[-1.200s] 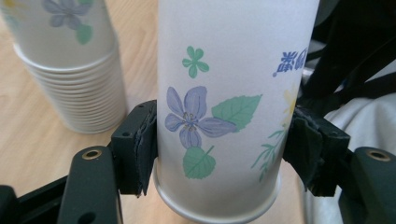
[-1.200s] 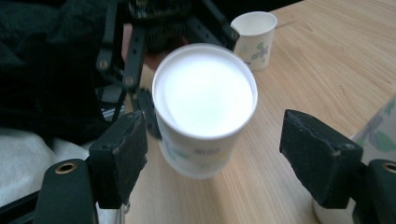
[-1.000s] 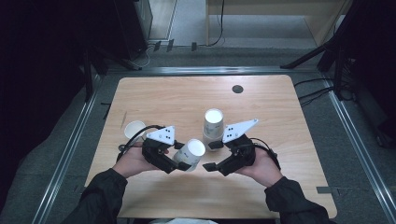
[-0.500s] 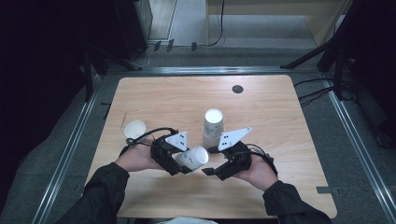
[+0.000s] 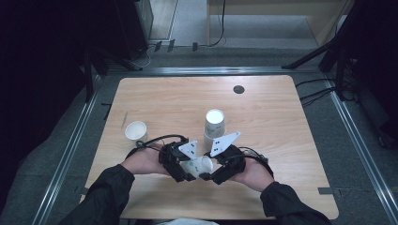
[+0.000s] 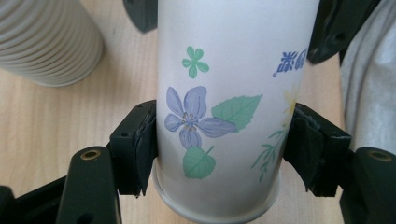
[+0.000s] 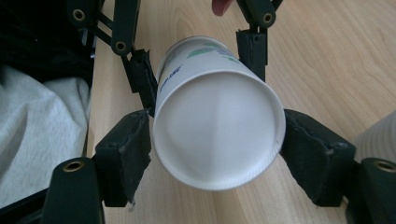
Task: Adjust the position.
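1. A flower-printed paper cup (image 5: 201, 165) lies on its side between the two hands, held above the bench (image 5: 281, 140), just in front of the ribbed white cup stack (image 5: 214, 125) as the high view shows it.
2. The left claw (image 5: 187, 169) has hold of the printed cup: in the left gripper view its pads (image 6: 138, 140) press both sides of the cup wall (image 6: 224, 107) near the rolled rim, about half open.
3. The right claw (image 5: 212, 174) stands around the other end of that cup. In the right gripper view the white bottom (image 7: 217, 133) faces the camera, and the pads (image 7: 128, 154) sit right at the base edge on both sides. Its jaws have just been closing on the cup; I cannot tell whether they press yet or merely touch.
4. The cup looks light and thin-walled, so I judge it will crush or go oval under a firm squeeze. Its coated paper is smooth and probably a little slippery against the pads.
5. The stiffest places to grip should be the rolled rim and the ring at the base; the middle of the wall is the softest. A light squeeze at either end seems safest.
6. A single white cup (image 5: 135, 131) stands mouth-up to the left of the ribbed stack, well apart from it, with a thin stick-like thing (image 5: 124, 120) beside it.
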`<state>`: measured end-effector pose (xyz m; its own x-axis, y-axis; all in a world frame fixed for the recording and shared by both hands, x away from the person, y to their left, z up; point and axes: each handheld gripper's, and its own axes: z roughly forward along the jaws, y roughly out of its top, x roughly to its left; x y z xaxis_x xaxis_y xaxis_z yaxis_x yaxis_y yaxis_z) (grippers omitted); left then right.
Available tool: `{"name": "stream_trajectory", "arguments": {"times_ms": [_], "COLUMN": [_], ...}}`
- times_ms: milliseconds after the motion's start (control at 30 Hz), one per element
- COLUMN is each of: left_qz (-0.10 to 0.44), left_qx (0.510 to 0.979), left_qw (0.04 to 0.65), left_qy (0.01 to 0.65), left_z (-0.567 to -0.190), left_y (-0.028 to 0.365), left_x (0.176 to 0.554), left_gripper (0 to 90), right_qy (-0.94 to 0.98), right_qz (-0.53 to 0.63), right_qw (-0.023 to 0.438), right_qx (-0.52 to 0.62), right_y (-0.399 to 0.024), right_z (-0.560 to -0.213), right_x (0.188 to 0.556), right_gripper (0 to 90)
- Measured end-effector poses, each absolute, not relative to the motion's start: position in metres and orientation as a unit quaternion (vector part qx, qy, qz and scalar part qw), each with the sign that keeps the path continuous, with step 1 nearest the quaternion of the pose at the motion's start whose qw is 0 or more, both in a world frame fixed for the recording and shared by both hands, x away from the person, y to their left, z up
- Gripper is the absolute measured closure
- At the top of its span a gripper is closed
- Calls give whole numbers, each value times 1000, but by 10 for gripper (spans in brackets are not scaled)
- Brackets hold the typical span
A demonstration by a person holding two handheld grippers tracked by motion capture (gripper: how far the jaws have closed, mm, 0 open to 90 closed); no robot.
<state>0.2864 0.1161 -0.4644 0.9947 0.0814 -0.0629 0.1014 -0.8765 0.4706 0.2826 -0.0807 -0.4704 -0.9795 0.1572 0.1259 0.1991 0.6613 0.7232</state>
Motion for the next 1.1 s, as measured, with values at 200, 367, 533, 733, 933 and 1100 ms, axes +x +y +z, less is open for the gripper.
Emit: {"name": "stream_trajectory", "arguments": {"times_ms": [200,367,533,733,933,1100], "left_qz": [-21,-27,-19,-14,-6,-9], "left_qx": [969,969,960,944,925,911], "left_qw": [242,241,274,319,363,393], "left_qy": [44,40,52,85,110,128], "left_z": [-466,-467,-463,-454,-445,-441], "left_y": [114,114,120,134,147,156], "left_x": [286,286,287,293,293,289], "left_gripper": [311,308,148,104,101,101], "right_qy": [-917,-919,-917,-908,-894,-887], "right_qz": [-390,-382,-386,-405,-435,-448], "right_qw": [25,42,36,28,26,23], "right_qx": [-86,-91,-93,-102,-108,-104], "right_y": [-78,-78,-81,-91,-100,-102], "right_z": [-472,-472,-467,-461,-452,-445], "right_x": [282,282,283,287,290,291], "right_gripper": [344,357,356,355,355,355]}}
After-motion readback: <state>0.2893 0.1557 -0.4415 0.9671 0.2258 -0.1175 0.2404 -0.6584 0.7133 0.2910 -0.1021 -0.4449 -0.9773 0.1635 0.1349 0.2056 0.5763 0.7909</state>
